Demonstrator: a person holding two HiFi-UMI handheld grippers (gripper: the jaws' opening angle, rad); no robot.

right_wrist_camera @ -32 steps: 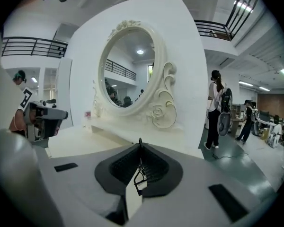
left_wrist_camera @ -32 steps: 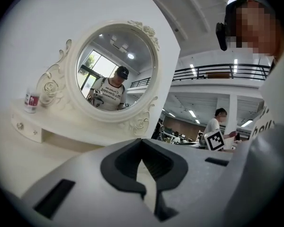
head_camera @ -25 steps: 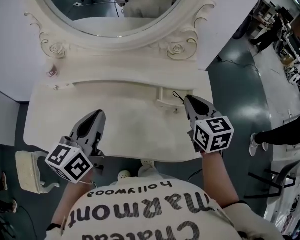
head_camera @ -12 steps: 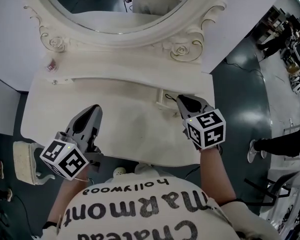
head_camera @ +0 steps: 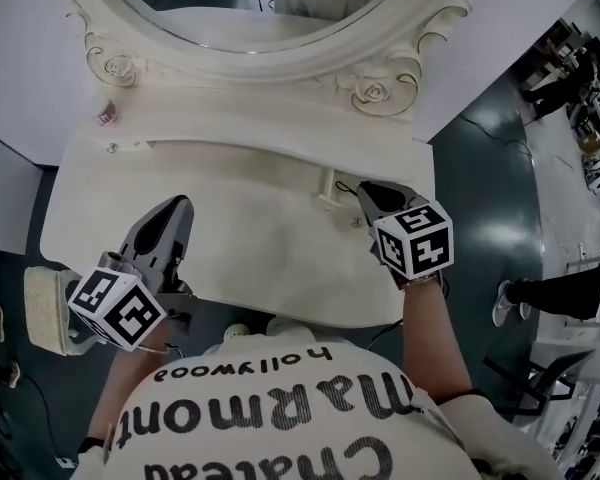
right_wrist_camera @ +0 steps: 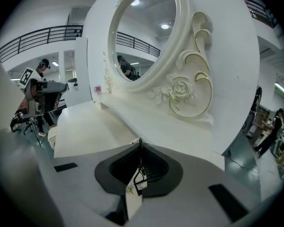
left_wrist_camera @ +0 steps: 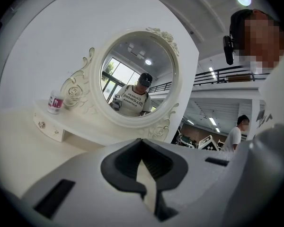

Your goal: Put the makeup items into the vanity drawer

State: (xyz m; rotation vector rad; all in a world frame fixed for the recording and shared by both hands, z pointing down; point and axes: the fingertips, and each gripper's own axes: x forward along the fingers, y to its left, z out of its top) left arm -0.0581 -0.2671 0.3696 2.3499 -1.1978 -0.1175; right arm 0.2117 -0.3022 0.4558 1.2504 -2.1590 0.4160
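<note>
Left gripper [head_camera: 177, 204], right gripper [head_camera: 366, 190], one loop [right_wrist_camera: 138, 178], one mirror [head_camera: 242, 23]

The left gripper [head_camera: 177, 205] has drawn back slightly toward the tabletop's [head_camera: 270, 248] near left edge.

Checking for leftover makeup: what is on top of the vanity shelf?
A small bottle at the shelf's left end, plus the mirror frame, which hides anything behind it.

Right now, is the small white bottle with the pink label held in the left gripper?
No, the small white bottle stands on the cream vanity's raised shelf beside the oval mirror, apart from the left gripper.
</note>
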